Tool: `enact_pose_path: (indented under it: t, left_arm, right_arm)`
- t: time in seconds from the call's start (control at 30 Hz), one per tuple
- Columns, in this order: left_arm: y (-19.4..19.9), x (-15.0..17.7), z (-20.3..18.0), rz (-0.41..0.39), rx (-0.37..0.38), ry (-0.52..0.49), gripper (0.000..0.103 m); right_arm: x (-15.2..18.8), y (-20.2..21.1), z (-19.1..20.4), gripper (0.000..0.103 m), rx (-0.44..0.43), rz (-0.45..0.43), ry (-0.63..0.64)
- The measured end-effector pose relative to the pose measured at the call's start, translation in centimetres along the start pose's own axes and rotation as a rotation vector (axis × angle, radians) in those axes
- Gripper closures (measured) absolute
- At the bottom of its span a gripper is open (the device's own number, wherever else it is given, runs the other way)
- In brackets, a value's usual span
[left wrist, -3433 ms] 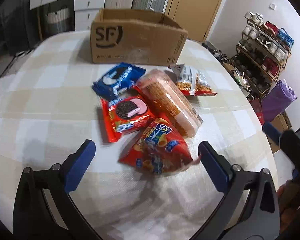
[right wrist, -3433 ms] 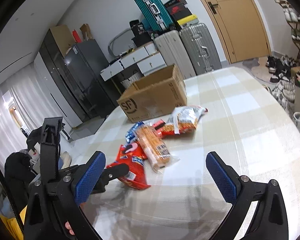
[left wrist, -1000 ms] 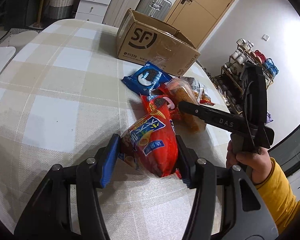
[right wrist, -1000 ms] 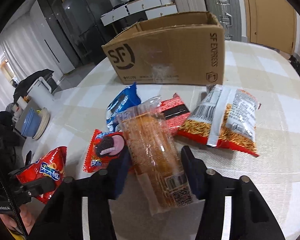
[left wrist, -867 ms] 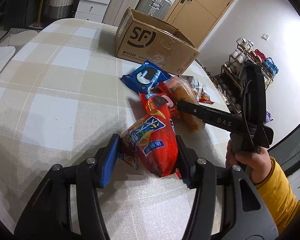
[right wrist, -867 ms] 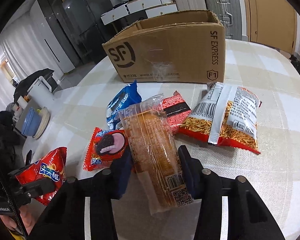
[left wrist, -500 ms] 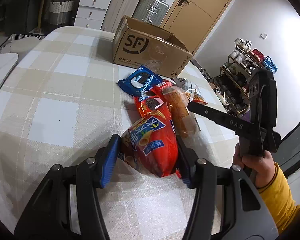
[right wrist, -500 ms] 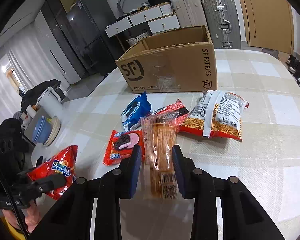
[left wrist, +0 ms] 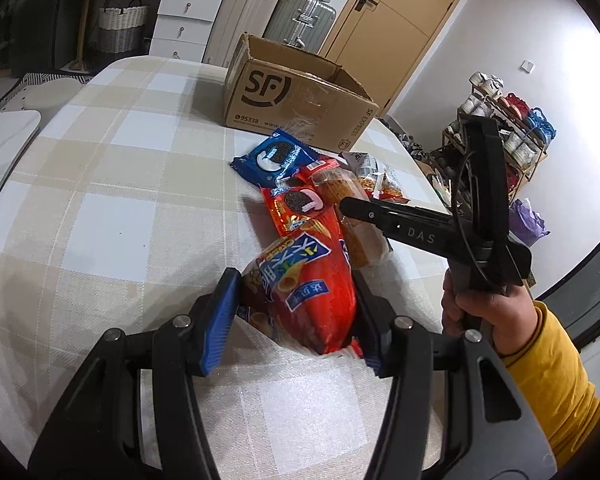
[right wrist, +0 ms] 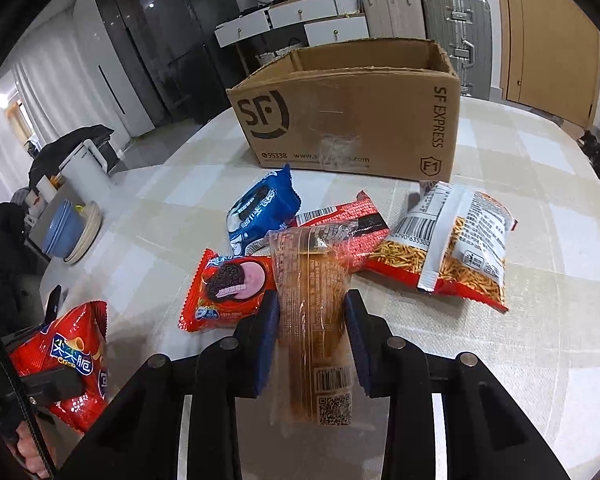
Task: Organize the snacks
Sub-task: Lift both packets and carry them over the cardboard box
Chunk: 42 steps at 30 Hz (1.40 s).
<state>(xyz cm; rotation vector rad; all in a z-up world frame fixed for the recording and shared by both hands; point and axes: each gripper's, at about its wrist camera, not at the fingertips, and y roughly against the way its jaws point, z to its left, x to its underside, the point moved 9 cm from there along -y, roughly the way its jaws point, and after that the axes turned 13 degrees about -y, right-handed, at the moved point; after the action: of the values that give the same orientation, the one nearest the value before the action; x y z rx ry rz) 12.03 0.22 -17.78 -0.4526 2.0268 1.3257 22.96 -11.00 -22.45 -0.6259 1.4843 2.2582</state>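
Left wrist view: our left gripper [left wrist: 296, 316] is clamped on the red chips bag [left wrist: 304, 280]; the other packs lie farther, before the open SF box [left wrist: 296, 96].

Right wrist view: our right gripper [right wrist: 311, 334] grips the clear cracker pack [right wrist: 314, 308], w/ the noodle bag [right wrist: 456, 244] at right; the box inside we cannot see.

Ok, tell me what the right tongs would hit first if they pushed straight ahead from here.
The right tongs, shut on the clear-wrapped cake pack, point at the red barcode packet just past the pack's far end. That looks first in line, then the SF cardboard box; depth is uncertain.
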Motion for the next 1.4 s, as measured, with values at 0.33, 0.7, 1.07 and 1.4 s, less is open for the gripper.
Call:
enact_pose_path:
  t: [0.33, 0.7, 1.07, 1.4]
  left_arm:
    - [0.4, 0.0, 0.0, -0.002, 0.0, 0.003, 0.052]
    - [2.4, -0.2, -0.8, -0.029, -0.011, -0.012, 0.052]
    - [4.5, -1.3, -2.9, -0.052, -0.022, -0.063, 0.052]
    - [6.8, -2.4, -4.9, -0.09, -0.035, -0.101, 0.052]
  right_arm:
    - [0.2, 0.6, 0.2, 0.071, -0.023, -0.009, -0.012]
    - [0.6, 5.9, 0.6, 0.073, -0.122, -0.098, -0.102]
    - [0.8, 13.5, 2.2, 0.073, -0.212, -0.222, -0.111]
    - [2.0, 18.3, 4.1, 0.073, -0.262, -0.273, -0.093]
